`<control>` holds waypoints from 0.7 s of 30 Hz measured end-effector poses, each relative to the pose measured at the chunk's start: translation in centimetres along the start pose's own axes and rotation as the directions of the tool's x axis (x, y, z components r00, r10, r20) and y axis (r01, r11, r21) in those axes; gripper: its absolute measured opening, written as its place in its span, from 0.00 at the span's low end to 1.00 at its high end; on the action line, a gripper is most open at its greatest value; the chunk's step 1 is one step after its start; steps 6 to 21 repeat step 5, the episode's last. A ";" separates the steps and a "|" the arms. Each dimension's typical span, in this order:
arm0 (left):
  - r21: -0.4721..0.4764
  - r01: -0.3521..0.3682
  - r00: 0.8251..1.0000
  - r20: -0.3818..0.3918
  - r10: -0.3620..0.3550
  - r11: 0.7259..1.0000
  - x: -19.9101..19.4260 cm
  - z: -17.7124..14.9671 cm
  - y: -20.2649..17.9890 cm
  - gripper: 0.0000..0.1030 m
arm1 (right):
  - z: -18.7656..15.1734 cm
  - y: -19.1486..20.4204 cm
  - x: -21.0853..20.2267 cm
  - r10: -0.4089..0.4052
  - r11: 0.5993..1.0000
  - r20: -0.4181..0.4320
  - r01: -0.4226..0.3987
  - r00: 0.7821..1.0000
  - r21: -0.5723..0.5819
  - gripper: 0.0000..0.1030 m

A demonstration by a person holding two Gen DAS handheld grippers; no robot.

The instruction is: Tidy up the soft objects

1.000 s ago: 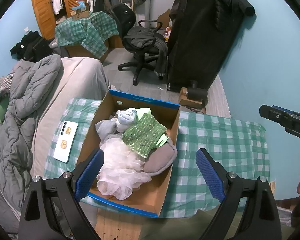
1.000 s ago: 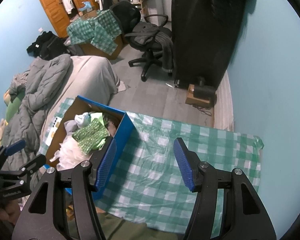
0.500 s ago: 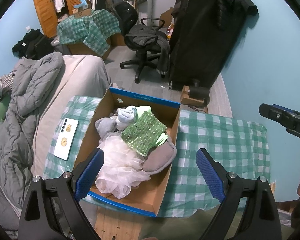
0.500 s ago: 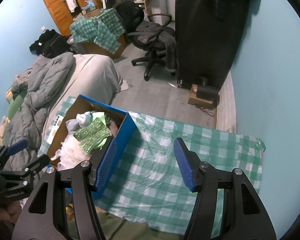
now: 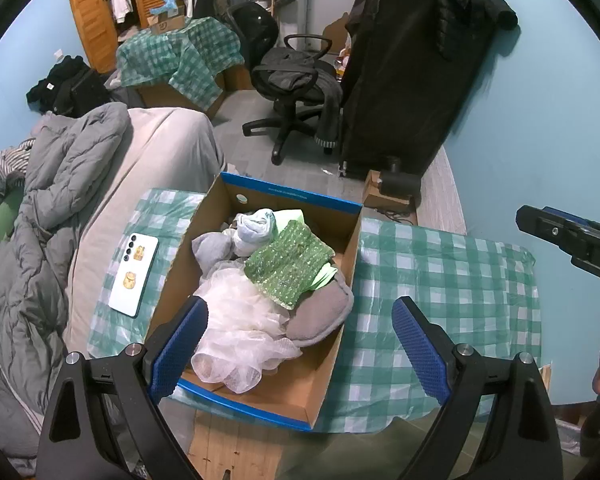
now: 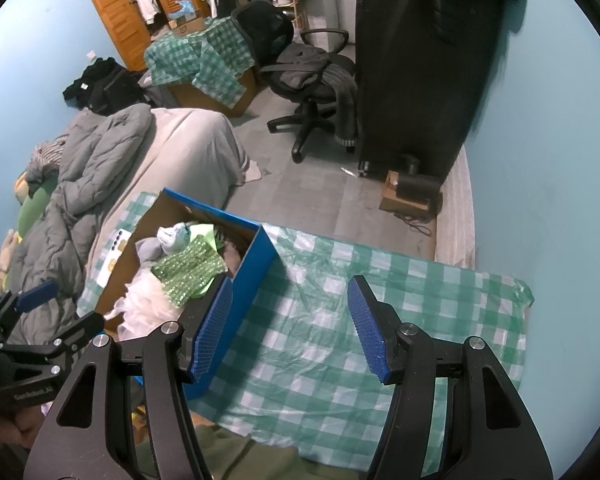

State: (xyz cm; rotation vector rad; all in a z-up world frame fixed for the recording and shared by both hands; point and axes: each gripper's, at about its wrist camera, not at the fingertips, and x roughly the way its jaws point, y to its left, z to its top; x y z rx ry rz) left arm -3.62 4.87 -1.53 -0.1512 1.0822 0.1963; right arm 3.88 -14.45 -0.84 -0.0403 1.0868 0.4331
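1. Along the left edge of the left wrist view, a grey quilt [image 5: 48,208] lies bunched on a bed, filling the left third of the frame.
2. Just right of it, a white phone [image 5: 133,275] lies face down on the green checked cloth [image 5: 452,276], beside the box and not touching it.
3. At the centre sits an open cardboard box [image 5: 350,248] with blue edging, and the soft things are all inside it: a white gauzy bundle [image 5: 244,332] toward the lower end, a green sequinned cloth [image 5: 290,266] on top in the middle, a rolled pale sock [image 5: 256,230] toward the upper end, and a grey cushion [image 5: 324,312] against the right wall.
4. Across the bottom of that frame, the left gripper [image 5: 300,344] hangs above the box with its blue pads wide apart, holding nothing.
5. Right of the box, in the right wrist view, the right gripper [image 6: 290,328] is over bare checked cloth, its pads also spread and empty.
6. Toward the upper right of both frames stand a black office chair [image 5: 296,80] and a tall black wardrobe [image 5: 412,80] against the blue wall.
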 end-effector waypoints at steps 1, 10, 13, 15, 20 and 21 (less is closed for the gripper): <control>0.000 0.001 1.000 -0.001 -0.001 1.000 0.0 0.0 0.0 0.92 | 0.1 0.0 0.0 0.001 1.000 0.000 -0.001 1.000 0.000 0.58; 0.004 -0.002 1.000 0.002 0.002 1.000 0.0 0.0 0.0 0.91 | 0.1 0.1 0.0 0.001 1.000 0.000 -0.001 1.000 0.000 0.58; 0.004 -0.002 1.000 0.002 0.002 1.000 0.0 0.0 0.0 0.91 | 0.1 0.1 0.0 0.001 1.000 0.000 -0.001 1.000 0.000 0.58; 0.004 -0.002 1.000 0.002 0.002 1.000 0.0 0.0 0.0 0.91 | 0.1 0.1 0.0 0.001 1.000 0.000 -0.001 1.000 0.000 0.58; 0.004 -0.002 1.000 0.002 0.002 1.000 0.0 0.0 0.0 0.91 | 0.1 0.1 0.0 0.001 1.000 0.000 -0.001 1.000 0.000 0.58; 0.004 -0.002 1.000 0.002 0.002 1.000 0.0 0.0 0.0 0.91 | 0.1 0.1 0.0 0.001 1.000 0.000 -0.001 1.000 0.000 0.58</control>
